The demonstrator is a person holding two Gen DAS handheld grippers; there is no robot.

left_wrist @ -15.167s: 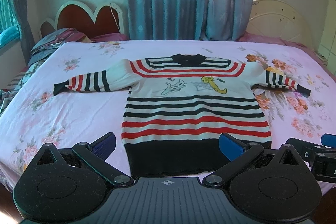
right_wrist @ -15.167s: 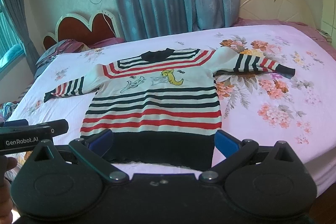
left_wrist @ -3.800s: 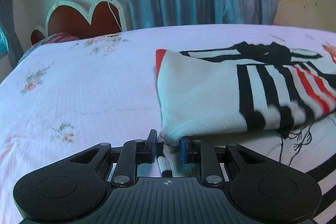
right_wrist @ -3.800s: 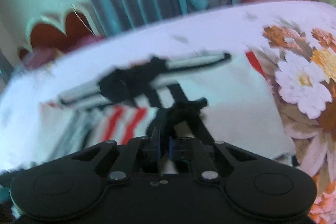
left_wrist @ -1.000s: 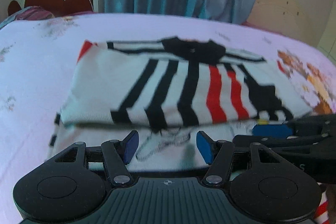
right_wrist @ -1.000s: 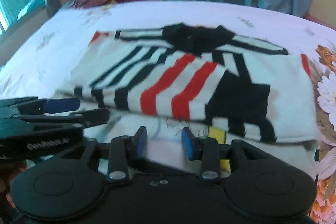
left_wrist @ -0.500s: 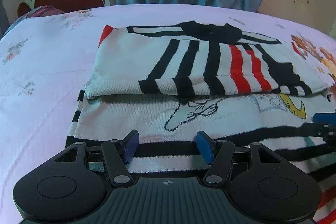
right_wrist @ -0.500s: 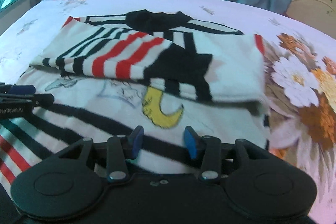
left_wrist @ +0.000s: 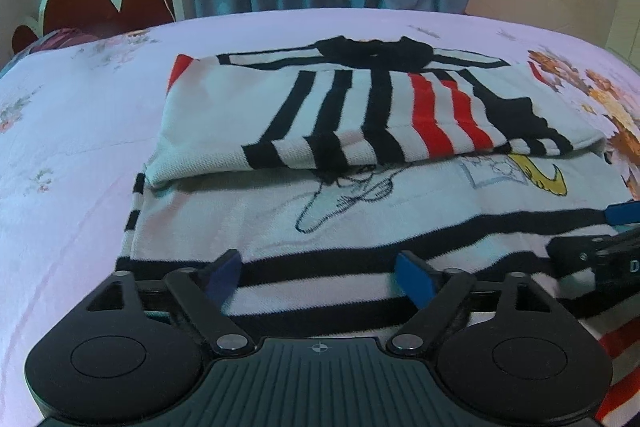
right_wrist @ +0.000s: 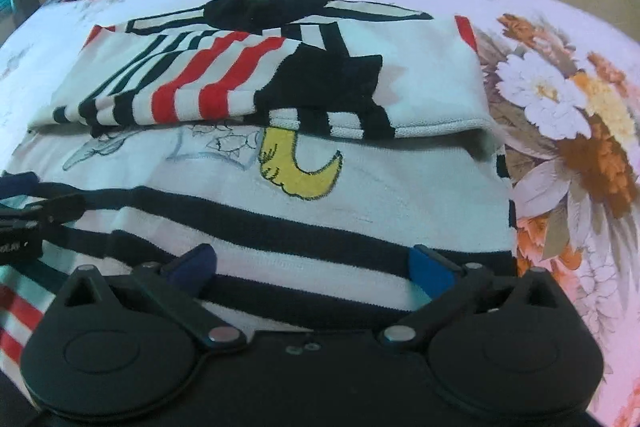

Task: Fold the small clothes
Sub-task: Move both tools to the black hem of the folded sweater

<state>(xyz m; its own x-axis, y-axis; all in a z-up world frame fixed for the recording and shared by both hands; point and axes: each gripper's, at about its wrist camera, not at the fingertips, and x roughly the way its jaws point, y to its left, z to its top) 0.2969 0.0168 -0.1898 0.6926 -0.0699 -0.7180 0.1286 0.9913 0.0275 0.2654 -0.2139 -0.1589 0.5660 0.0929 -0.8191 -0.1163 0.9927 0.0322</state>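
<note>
- Sweater (left_wrist: 360, 211): a small striped knit lying flat on the bed (left_wrist: 72, 155), neckline toward the headboard (left_wrist: 100, 3), hem toward the near edge of the bed and out of sight under the tools.
- Sleeves (right_wrist: 280, 79): both already folded inward across the chest; they overlap below the black collar (left_wrist: 372, 53), and their cuffs reach down to the printed cartoon figures (right_wrist: 300, 167).
- Left gripper (left_wrist: 320, 277): hovers over the lower stripes toward the sweater's left side. Its jaws have just been opening and stand spread, with only flat cloth beneath them and nothing pinched.
- Right gripper (right_wrist: 312, 265): over the lower stripes near the sweater's right edge, beside the large flower print of the sheet. Its jaws have likewise just been opening and stand wide apart, gripping nothing.
- Progress, as judged: the sleeve folds appear done; the body is still at full length. What seems left is to take the hem and carry it up toward the collar, once or twice, then to square the packet.
</note>
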